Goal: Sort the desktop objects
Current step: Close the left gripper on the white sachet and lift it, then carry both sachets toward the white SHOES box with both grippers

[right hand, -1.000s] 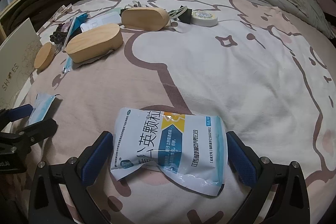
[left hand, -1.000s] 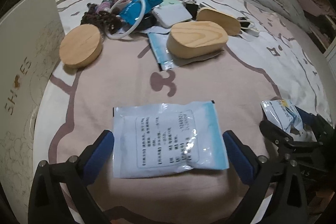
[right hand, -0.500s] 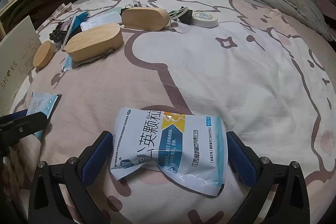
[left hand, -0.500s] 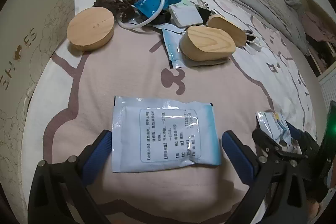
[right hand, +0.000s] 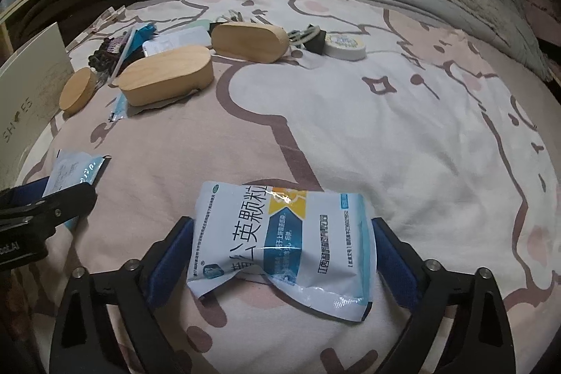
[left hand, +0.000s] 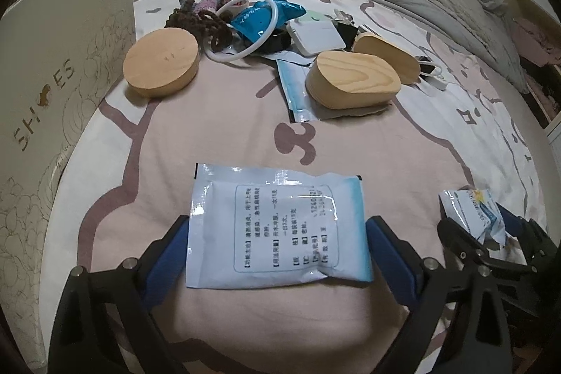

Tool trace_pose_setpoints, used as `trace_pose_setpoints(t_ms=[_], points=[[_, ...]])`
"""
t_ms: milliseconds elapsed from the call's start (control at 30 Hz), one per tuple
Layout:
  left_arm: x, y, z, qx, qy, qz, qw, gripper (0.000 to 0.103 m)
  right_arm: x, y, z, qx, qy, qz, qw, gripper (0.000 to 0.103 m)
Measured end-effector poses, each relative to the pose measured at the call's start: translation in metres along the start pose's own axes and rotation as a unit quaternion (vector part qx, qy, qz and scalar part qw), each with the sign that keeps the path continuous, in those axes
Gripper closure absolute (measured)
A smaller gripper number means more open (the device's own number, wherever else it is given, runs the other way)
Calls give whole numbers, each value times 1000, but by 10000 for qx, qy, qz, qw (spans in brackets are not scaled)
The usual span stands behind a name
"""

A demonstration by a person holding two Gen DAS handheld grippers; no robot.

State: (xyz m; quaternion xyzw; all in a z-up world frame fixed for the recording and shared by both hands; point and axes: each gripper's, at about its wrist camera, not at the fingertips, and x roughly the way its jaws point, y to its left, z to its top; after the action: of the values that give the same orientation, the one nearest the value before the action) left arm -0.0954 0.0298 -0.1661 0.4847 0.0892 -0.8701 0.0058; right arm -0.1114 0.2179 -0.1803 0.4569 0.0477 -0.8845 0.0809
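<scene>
Lying between each tool's blue fingers [left hand: 167, 246] is a sachet [left hand: 277, 230].

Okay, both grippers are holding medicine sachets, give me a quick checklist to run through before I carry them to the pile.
1. Left gripper clamps its white sachet from both sides: ok.
2. Right gripper clamps the printed sachet, which is buckled in the middle: ok.
3. Grippers apart from each other: ok.
4. Bare bedspread between sachets and pile: ok.
5. Wooden oval box sits on another sachet: not ok.
6. Where the sachets belong: cannot tell.
</scene>
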Motion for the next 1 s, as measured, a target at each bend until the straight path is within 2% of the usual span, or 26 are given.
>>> trace_pose_setpoints(t_ms=[100,200,333,633,1000], points=[[-1,0,-1,15,-50,23,10000,10,-3,3,0,-73,-92,24,9999,21],[-2,1,-1,32,-91,24,10000,12,-4,5,1,-129,-139,6,9998,24],[-4,-1,-1,93,-180,37,9998,19,-5,5,0,-128,-187,-1,9997,25],[-8,3,0,73,-281,-61,9996,22,-13,7,0,-170,-341,-184,9991,25],[-22,2,0,243,-601,144,9978,23,-32,3,3,-43,-624,-184,9979,25]])
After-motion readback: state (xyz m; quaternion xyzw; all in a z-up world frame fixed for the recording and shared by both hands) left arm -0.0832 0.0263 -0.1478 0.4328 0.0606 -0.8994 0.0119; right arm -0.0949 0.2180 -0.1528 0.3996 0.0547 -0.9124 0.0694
